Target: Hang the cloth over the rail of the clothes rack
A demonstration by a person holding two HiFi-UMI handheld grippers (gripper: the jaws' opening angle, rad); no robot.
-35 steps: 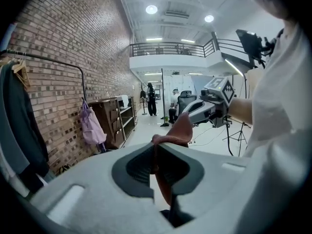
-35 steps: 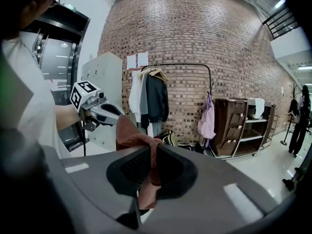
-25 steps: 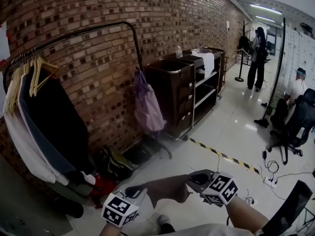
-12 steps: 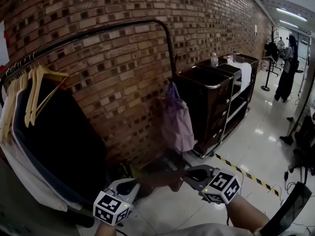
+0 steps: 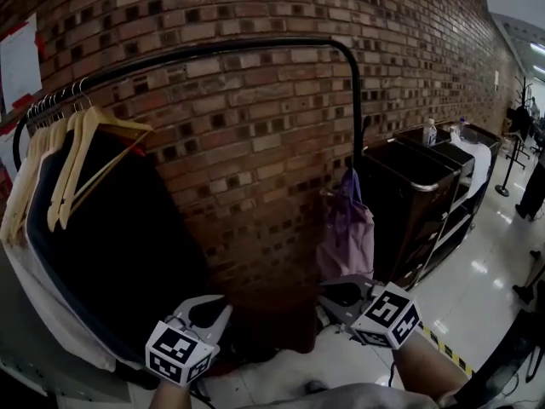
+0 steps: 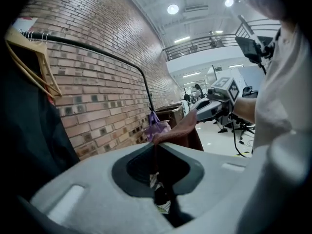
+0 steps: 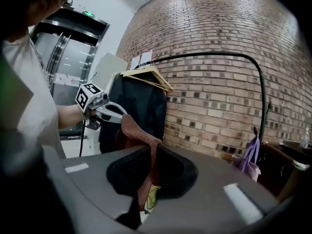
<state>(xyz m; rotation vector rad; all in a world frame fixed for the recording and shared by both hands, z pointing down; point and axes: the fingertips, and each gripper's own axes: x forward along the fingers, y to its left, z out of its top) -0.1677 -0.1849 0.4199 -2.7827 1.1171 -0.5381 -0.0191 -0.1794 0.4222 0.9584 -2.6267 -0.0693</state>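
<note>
The left tool [image 5: 210,312] and right tool [image 5: 334,294] are each closed tight, pinching opposite ends of the brown cloth [image 5: 274,320]. It is stretched between them, low, near the clothes rack and well below its rail [image 5: 255,45].

Head view: dim, with the brick wall [image 5: 255,100] bowed by wide-angle distortion and glare on the floor [image 5: 479,267] at right. Gripper views: corners vignetted black, ceiling lamps [image 6: 172,9] bright, near foreground soft and unfocused.
</note>
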